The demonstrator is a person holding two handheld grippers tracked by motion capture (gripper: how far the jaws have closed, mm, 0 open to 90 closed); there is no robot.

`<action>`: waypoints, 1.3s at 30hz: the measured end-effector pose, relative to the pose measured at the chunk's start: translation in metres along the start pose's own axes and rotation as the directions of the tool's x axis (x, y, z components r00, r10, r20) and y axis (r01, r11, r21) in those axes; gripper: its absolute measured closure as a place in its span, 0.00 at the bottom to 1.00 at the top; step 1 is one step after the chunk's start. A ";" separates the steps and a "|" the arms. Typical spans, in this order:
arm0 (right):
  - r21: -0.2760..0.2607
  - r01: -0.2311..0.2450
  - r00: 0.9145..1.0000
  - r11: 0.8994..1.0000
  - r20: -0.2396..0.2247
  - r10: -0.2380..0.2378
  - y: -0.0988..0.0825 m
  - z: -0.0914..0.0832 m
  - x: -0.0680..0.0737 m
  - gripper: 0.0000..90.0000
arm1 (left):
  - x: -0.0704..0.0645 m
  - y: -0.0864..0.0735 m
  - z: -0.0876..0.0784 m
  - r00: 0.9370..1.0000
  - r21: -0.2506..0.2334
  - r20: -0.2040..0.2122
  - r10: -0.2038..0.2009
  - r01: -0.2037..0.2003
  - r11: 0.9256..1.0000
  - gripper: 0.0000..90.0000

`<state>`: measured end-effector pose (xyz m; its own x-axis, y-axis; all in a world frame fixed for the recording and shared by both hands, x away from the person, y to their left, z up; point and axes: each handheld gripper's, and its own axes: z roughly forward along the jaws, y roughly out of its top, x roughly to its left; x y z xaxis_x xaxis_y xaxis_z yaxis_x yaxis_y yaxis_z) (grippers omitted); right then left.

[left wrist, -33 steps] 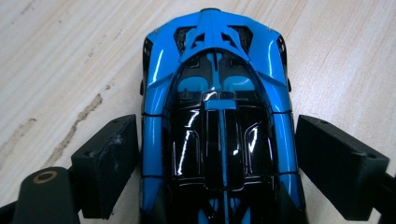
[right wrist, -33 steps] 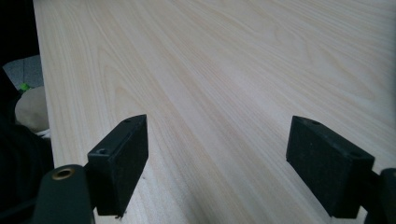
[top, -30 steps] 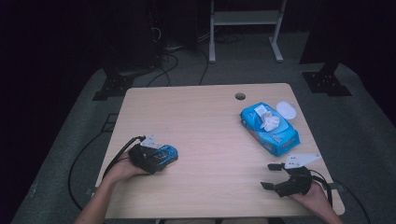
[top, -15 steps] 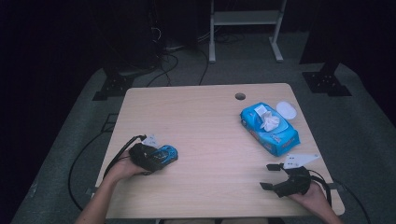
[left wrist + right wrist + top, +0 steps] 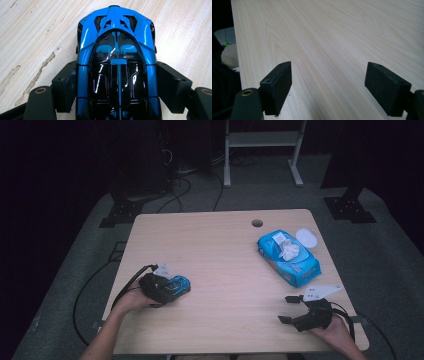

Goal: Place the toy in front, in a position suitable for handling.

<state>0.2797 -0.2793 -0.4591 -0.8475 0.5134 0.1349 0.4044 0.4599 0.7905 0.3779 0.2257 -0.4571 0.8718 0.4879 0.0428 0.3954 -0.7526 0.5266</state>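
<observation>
A blue toy car sits clamped between the pads of the left gripper near the table's left edge, toward the front corner, wheels on the wood. The left gripper view looks down the car's glossy roof, each black pad pressed flat against a flank. A second ago those jaws stood wider around the car; they have just been closing, and the car now fills the gap between them. The hand itself has not shifted place in the high view, so the change is the grip alone.

That grip suggests the pick-up stage is done and the car is ready to be lifted or carried; nothing yet shows it leaving the tabletop.

The right gripper waits near the front right corner, its jaws spread wide and holding nothing, bare wood between its pads in the right gripper view. It looks the same as a second earlier.

Toward the right edge lies a blue pack of wipes with a white sheet pulled up through its opening, and a round white lid just beside it. Both are well apart from the car.
</observation>
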 end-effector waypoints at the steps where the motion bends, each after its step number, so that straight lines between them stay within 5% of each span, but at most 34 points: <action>1: 0.000 0.000 1.000 1.000 0.000 0.000 0.000 0.000 0.000 0.24 | 0.000 0.000 0.000 1.000 0.000 0.000 0.000 0.000 1.000 0.29; 18: -0.004 -0.005 1.000 1.000 -0.006 0.005 0.000 0.000 0.000 0.24 | -0.001 -0.001 -0.011 1.000 -0.046 -0.021 0.017 -0.018 0.999 0.31; 39: -0.013 -0.012 1.000 1.000 -0.012 0.012 0.001 -0.002 -0.001 0.24 | 0.000 -0.001 -0.011 0.999 -0.002 -0.021 0.029 -0.029 1.000 0.31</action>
<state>0.2798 -0.2807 -0.4576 -0.8466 0.5102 0.1513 0.4101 0.4442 0.7966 0.3740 0.2312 -0.4487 0.8766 0.4752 0.0760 0.3692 -0.7654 0.5270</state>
